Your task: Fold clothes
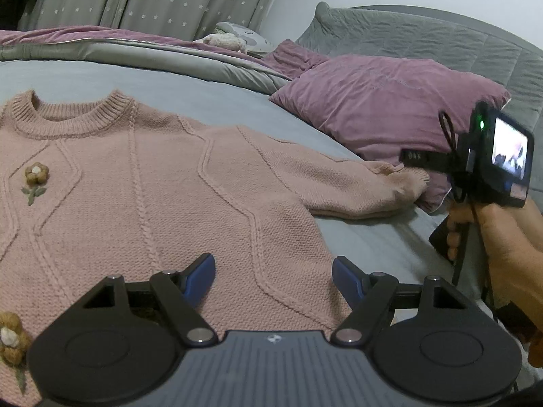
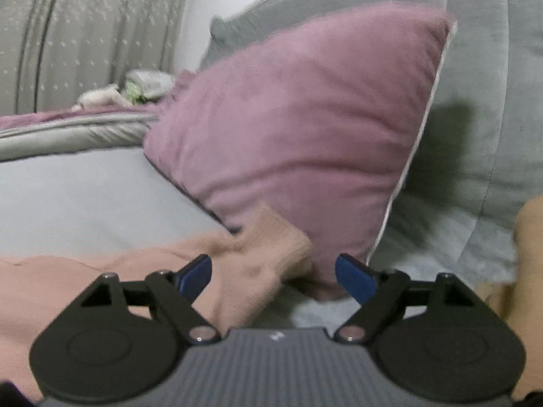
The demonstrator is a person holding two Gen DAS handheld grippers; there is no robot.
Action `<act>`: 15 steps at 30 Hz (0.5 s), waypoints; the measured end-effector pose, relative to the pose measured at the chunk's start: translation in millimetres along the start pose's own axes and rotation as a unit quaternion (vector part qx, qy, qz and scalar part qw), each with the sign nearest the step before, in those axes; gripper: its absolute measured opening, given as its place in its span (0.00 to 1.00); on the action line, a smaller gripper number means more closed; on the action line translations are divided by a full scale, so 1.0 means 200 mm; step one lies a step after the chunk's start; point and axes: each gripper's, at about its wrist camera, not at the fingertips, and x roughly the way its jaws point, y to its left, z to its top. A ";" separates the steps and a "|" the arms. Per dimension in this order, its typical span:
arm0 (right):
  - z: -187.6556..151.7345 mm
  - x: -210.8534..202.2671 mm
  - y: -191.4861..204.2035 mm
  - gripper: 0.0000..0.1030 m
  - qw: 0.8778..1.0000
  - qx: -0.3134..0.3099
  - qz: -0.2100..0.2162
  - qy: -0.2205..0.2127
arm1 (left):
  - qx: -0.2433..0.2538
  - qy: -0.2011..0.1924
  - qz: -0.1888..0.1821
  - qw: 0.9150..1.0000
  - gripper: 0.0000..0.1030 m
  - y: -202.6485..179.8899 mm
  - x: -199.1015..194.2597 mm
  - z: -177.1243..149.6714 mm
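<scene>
**One pink sweater flat on the bed, both claws open**

One wide bed (image 1: pixel 237 101) with a pale blue sheet carries everything here; no containers show. A mauve pillow (image 1: pixel 383 108) leans by the grey quilted headboard (image 1: pixel 424 40). The pink knit sweater (image 1: pixel 152 186) lies face up on the sheet, ribbed collar away from the camera, cable lines down its front and a small knitted flower (image 1: pixel 35 176) on the chest. Its sleeve (image 1: pixel 356 186) stretches sideways, the cuff (image 2: pixel 271 247) resting against the pillow. The left claw (image 1: pixel 273 276) hovers above the sweater's hem, jaws wide, holding nothing. The right claw (image 2: pixel 273 274) gapes beside the cuff, gripping nothing, though the view is blurred
</scene>
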 end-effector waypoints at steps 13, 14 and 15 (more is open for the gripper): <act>-0.06 -0.16 0.59 0.33 0.966 -0.111 0.222 0.071 | -0.002 0.000 -0.001 1.000 0.73 0.01 0.00 0.00; -0.08 -0.15 0.61 0.33 0.964 -0.119 0.223 0.077 | -0.002 0.000 -0.001 1.000 0.73 0.01 0.00 0.00; -0.10 -0.13 0.61 0.33 0.964 -0.123 0.224 0.080 | -0.001 0.000 -0.001 1.000 0.73 0.00 0.00 0.00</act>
